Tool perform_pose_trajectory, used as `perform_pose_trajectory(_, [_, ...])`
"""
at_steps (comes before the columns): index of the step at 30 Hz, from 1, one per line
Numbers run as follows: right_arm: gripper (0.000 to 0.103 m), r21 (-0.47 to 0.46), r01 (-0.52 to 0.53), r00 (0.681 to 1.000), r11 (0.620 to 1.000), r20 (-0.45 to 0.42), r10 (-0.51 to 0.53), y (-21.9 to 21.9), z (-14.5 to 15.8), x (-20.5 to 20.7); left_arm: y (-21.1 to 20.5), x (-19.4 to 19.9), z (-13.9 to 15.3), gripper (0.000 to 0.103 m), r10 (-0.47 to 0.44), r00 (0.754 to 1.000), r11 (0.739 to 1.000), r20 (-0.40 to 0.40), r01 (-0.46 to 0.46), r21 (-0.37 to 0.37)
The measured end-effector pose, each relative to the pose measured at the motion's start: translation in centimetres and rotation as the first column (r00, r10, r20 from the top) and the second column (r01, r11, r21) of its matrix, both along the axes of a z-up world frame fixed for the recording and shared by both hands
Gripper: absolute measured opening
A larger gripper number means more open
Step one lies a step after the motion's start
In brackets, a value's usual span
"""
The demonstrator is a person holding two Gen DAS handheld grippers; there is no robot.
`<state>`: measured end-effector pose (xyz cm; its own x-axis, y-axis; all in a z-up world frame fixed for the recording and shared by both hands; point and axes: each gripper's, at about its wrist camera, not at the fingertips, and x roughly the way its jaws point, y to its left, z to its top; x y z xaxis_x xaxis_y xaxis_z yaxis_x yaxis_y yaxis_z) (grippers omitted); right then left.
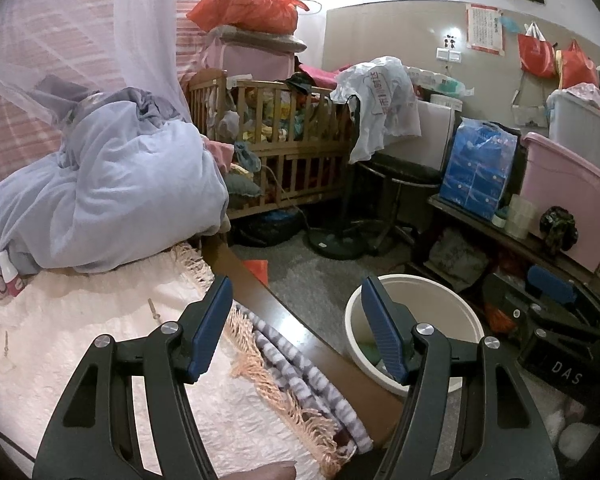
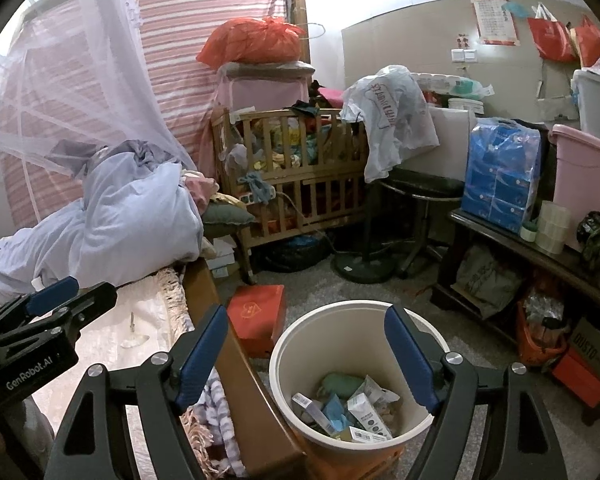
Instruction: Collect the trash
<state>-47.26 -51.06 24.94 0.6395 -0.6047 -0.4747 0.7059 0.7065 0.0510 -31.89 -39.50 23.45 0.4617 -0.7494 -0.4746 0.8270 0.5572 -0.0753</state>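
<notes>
Trash lies in bin; both grippers apart, empty. Judged next: seek remaining litter on bed.

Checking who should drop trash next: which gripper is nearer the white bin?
Right. The right gripper hangs directly above the white bin; the left gripper sits off over the bed edge.

bin mouth: unobstructed | left: bed rail | behind: red box
</notes>
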Motion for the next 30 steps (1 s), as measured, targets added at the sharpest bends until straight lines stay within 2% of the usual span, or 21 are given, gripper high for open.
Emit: perform_pose_trajectory(30, [0.079, 0.007, -0.004, 1.000, 1.000, -0.009, 0.004, -0.58, -0.48, 0.21, -0.11, 0.24, -0.74, 0.066, -0.006, 1.000, 1.000, -0.015, 0.006, 0.006])
